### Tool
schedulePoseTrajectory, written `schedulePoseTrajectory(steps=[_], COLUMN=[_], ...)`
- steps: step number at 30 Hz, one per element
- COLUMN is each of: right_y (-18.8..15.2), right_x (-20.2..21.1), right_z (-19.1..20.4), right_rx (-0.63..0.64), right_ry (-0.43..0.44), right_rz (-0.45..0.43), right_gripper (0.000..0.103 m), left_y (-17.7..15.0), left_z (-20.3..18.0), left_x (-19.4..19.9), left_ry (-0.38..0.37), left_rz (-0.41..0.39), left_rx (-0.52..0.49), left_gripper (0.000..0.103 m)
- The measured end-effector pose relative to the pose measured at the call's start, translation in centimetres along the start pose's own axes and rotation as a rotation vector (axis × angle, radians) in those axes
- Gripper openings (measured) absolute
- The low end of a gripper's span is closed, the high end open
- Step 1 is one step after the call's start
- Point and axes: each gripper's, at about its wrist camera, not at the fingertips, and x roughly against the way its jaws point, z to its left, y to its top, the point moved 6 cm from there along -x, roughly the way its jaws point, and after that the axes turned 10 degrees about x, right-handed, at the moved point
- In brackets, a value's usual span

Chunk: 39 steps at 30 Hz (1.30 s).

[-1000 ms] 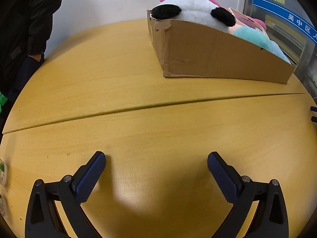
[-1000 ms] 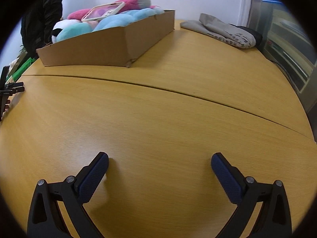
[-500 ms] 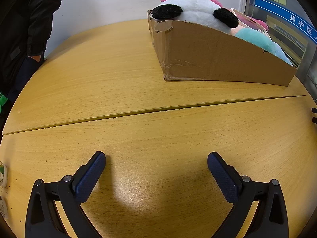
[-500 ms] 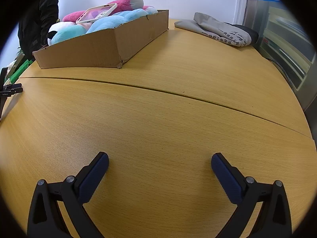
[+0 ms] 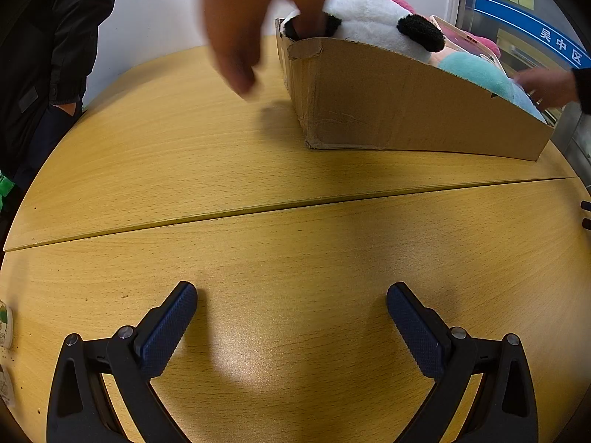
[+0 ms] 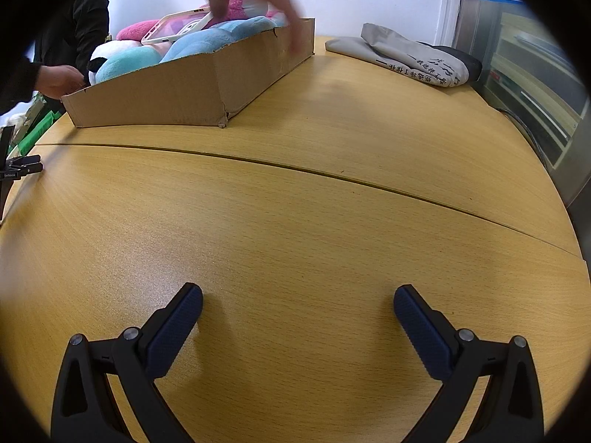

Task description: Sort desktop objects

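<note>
A cardboard box (image 5: 399,110) stands on the far half of the round wooden table (image 5: 258,170); it also shows in the right wrist view (image 6: 177,92). It holds a panda plush (image 5: 369,18), teal and blue plush toys (image 6: 192,44), a pink plush (image 6: 133,31) and a phone case (image 6: 177,29). Two bare hands (image 5: 251,18) reach into the box, one at each end. My left gripper (image 5: 291,317) is open and empty, low over the near table half. My right gripper (image 6: 297,317) is open and empty too.
A grey cloth bag (image 6: 413,55) lies at the far right of the table. A person in a dark jacket (image 5: 44,55) stands at the far left. A seam (image 5: 295,205) splits the tabletop. Small packets (image 5: 5,328) lie at the left edge.
Two hands have come into view and reach into the box, which has shifted slightly. Both grippers stay open in the same place.
</note>
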Motion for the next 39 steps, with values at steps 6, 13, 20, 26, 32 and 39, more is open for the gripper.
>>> schedulePoseTrajectory(steps=[6, 13, 20, 26, 32, 39], right_y=[0.04, -0.01, 0.00, 0.03, 0.04, 0.18], right_x=[-0.02, 0.00, 0.03, 0.01, 0.06, 0.04], right_z=[0.05, 0.11, 0.16, 0.13, 0.11, 0.08], right_rx=[0.000, 0.000, 0.000, 0.000, 0.001, 0.000], right_ry=[0.000, 0.000, -0.001, -0.001, 0.000, 0.000], right_rz=[0.000, 0.000, 0.000, 0.000, 0.000, 0.000], right_gripper=[0.103, 0.103, 0.103, 0.103, 0.103, 0.103], left_y=[-0.20, -0.12, 0.28, 0.24, 0.34, 0.22], left_z=[-0.35, -0.60, -0.51, -0.37, -0.19, -0.17], left_x=[0.13, 0.24, 0.24, 0.30, 0.29, 0.32], left_ry=[0.000, -0.001, -0.002, -0.003, -0.003, -0.003], left_rz=[0.000, 0.001, 0.002, 0.002, 0.002, 0.002], left_rx=[0.000, 0.003, 0.007, 0.007, 0.007, 0.007], left_gripper=[0.103, 0.103, 0.103, 0.103, 0.103, 0.103])
